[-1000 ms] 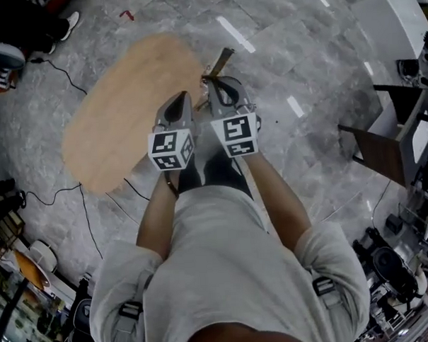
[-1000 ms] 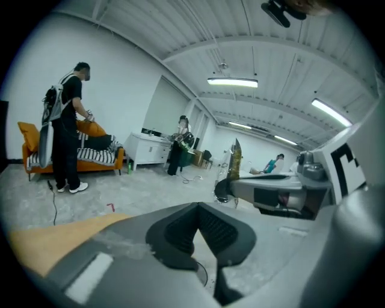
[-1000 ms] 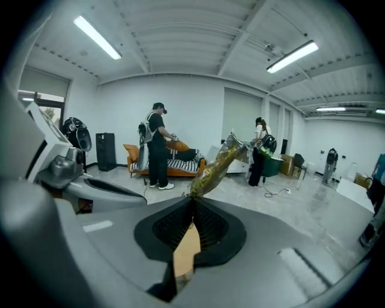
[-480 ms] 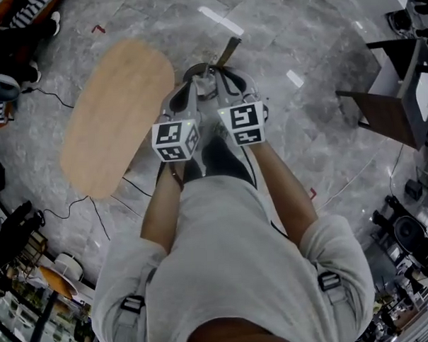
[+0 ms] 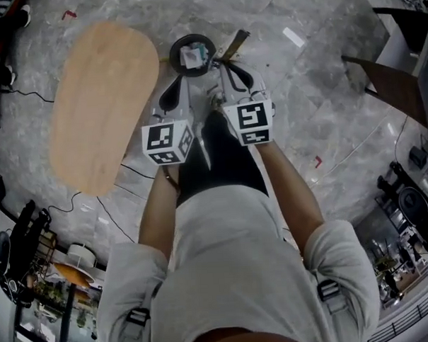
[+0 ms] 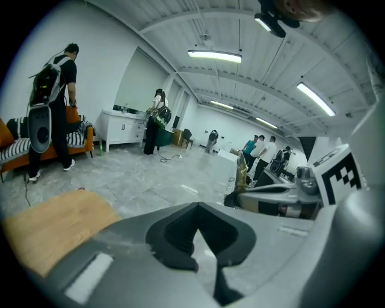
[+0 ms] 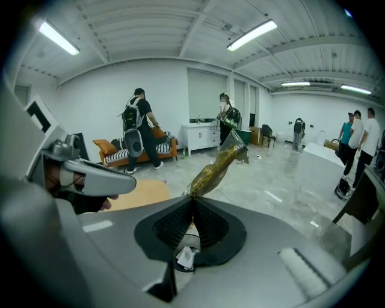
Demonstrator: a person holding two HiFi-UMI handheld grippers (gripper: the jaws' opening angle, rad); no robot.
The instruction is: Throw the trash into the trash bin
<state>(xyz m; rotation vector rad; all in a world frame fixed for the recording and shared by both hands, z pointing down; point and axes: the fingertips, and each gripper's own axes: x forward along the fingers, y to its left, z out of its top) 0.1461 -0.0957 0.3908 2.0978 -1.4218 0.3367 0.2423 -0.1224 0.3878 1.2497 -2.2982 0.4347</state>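
Observation:
A round black trash bin point(image 5: 192, 56) with white scraps inside stands on the grey marble floor. It lies just beyond both grippers in the head view. My right gripper point(image 5: 224, 65) is shut on a crinkly yellow-brown wrapper point(image 5: 235, 44) that sticks out forward, to the right of the bin. In the right gripper view the wrapper point(image 7: 218, 163) rises from the closed jaws of my right gripper point(image 7: 192, 202), and the bin point(image 7: 183, 257) shows below them. My left gripper point(image 5: 184, 81) hangs beside it, just short of the bin's near rim. In its own view my left gripper point(image 6: 197, 207) has its tips together, with nothing between them.
An oval wooden tabletop point(image 5: 101, 101) lies left of the bin, with black cables point(image 5: 95, 200) on the floor around it. A dark chair point(image 5: 391, 88) stands at the right. People, an orange sofa point(image 7: 114, 147) and a white cabinet point(image 7: 201, 135) are farther off.
Both grippers have moved forward and down together. The trash bin has come fully into view just ahead of them. The wrapper stays in the right jaws.

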